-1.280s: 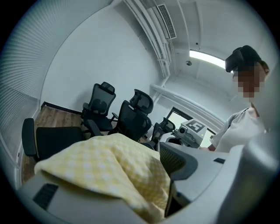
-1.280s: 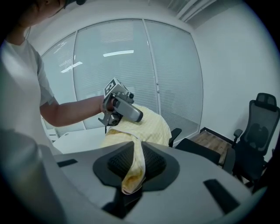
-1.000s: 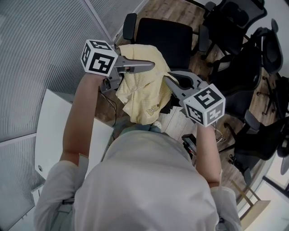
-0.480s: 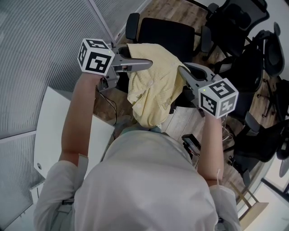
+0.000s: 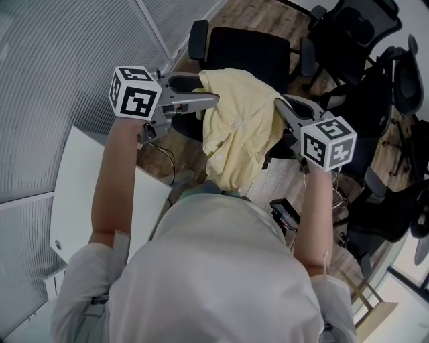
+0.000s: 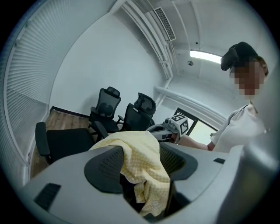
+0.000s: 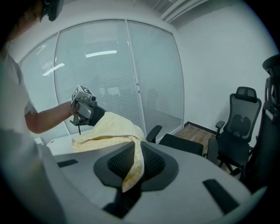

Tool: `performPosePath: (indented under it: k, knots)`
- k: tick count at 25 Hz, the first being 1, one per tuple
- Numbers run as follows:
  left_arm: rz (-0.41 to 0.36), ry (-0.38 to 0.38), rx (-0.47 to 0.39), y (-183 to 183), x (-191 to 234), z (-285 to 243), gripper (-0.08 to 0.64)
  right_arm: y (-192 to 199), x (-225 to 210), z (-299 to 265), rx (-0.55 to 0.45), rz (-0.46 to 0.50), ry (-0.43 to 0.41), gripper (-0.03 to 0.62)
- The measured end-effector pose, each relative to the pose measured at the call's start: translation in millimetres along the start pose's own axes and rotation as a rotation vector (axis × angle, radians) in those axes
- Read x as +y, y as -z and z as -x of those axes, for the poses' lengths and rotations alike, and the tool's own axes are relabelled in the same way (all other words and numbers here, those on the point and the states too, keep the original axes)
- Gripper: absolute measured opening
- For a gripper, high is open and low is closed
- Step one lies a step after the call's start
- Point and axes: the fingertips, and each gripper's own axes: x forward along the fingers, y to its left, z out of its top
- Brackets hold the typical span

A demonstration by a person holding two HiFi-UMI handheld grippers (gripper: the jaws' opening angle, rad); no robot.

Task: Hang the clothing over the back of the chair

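Observation:
A pale yellow garment [image 5: 238, 130] hangs stretched between my two grippers at chest height. My left gripper [image 5: 212, 100] is shut on its left edge; in the left gripper view the cloth [image 6: 146, 168] drapes out of the jaws [image 6: 142, 164]. The right gripper [image 5: 279, 105] is shut on the garment's right edge, and in the right gripper view a fold [image 7: 131, 164] hangs between the pads [image 7: 135, 165]. A black office chair [image 5: 244, 52] with two armrests stands just beyond the garment, its near side partly hidden by the cloth.
Several more black office chairs [image 5: 348, 30] crowd the right side on the wood floor [image 5: 265, 13]. A glass wall with blinds [image 5: 60, 53] runs along the left. A white table [image 5: 80, 181] lies at lower left beside the person's arm.
Both grippers have carried the garment to the right and toward the chair. The right gripper moved furthest, and the cloth now hangs more spread between them.

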Motion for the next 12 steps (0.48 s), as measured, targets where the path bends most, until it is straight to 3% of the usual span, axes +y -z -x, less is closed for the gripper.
performPosePath:
  k: [8,12]
  knots:
    - [-0.011,-0.04,0.025,17.3,-7.7,15.3,0.252,2.2,-1.8,-1.3,0.024,0.024,0.02,0.051]
    - [-0.031,-0.045,-0.028,14.2,-15.5,17.5,0.131,1.5,-0.2,-0.7,0.017,0.018,0.01,0.051]
